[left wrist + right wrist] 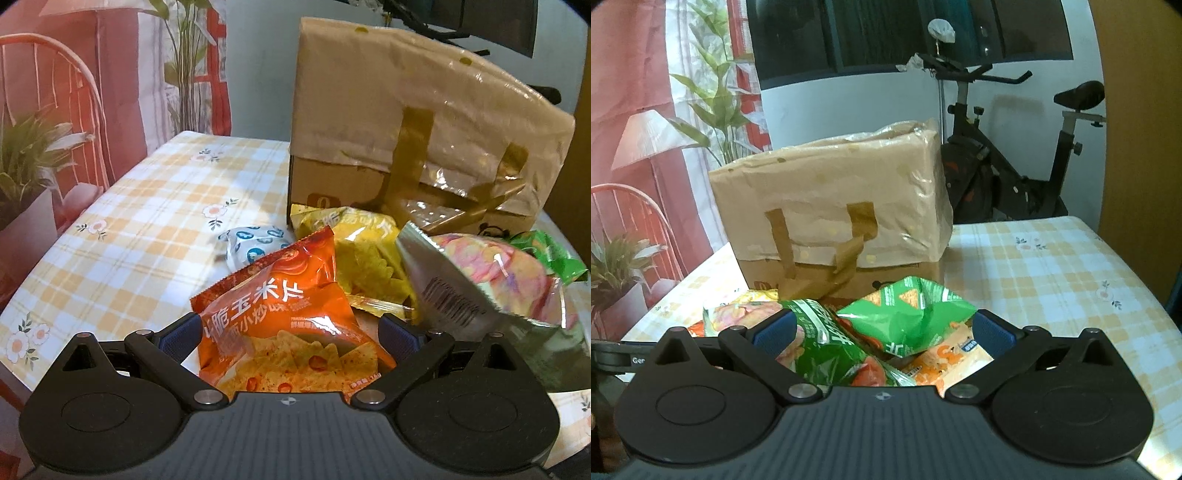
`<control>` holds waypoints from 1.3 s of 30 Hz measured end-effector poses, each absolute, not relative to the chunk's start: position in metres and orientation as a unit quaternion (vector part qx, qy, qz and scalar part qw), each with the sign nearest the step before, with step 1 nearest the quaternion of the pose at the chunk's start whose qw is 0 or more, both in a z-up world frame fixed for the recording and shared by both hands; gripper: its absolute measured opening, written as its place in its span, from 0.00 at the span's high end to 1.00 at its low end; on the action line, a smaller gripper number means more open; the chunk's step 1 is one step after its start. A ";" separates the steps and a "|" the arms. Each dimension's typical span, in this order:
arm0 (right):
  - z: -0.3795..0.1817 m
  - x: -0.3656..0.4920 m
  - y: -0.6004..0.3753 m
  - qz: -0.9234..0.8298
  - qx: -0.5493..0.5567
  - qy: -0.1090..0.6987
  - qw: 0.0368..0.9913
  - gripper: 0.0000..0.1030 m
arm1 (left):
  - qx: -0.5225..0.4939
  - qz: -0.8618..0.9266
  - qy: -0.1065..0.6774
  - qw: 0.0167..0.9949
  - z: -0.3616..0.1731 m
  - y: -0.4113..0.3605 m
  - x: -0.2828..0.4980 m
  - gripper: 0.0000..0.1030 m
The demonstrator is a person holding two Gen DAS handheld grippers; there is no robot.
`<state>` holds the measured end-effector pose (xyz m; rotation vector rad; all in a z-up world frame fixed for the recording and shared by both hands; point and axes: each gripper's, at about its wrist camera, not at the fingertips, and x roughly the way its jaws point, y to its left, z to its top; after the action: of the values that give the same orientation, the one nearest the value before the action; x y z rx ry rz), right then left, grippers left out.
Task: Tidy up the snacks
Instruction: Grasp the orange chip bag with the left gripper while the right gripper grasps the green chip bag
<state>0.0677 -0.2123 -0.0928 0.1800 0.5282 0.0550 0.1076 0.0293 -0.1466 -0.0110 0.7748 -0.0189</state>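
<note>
A pile of snack bags lies on the checked tablecloth point(147, 206) in front of a taped cardboard box point(406, 110). My left gripper point(290, 332) is open, its fingers on either side of an orange corn-chip bag point(280, 314). Behind that bag are a yellow chip bag point(354, 251), a silver and pink bag point(487, 280), a green bag point(546, 251) and a small blue-and-white packet point(255, 247). My right gripper point(883, 330) is open too, with a crumpled green bag point(908, 317), a second green bag point(820, 343) and an orange packet point(945, 362) between its fingers.
The box point(831, 206) stands upright at the middle back of the table. Bare tablecloth point(1052, 280) stretches to the right of the pile and to its left. An exercise bike point(1015, 166) stands beyond the table, and a red chair point(48, 74) and plants are on the left.
</note>
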 end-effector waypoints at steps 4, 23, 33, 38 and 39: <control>-0.099 0.069 -0.222 0.016 0.110 0.263 0.958 0.00 | -0.018 -0.001 0.385 0.923 -0.150 0.032 0.107 0.01; -0.112 0.075 -0.233 0.008 0.137 0.275 0.952 0.00 | -0.028 0.017 0.313 0.949 -0.134 0.051 0.087 0.43; -0.113 0.077 -0.238 0.006 0.146 0.267 0.953 0.00 | -0.038 0.033 0.288 0.956 -0.128 0.057 0.079 0.43; -0.111 0.093 -0.244 0.005 0.154 0.263 0.953 0.00 | -0.037 0.030 0.276 0.960 -0.125 0.057 0.074 0.43; -0.112 0.098 -0.246 0.008 0.161 0.265 0.951 0.00 | -0.038 0.030 0.274 0.960 -0.125 0.057 0.074 0.43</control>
<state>0.0978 -0.2459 -0.1119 0.3282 0.5384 0.0159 0.0740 0.0570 -0.1250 -0.0766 0.5562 0.0617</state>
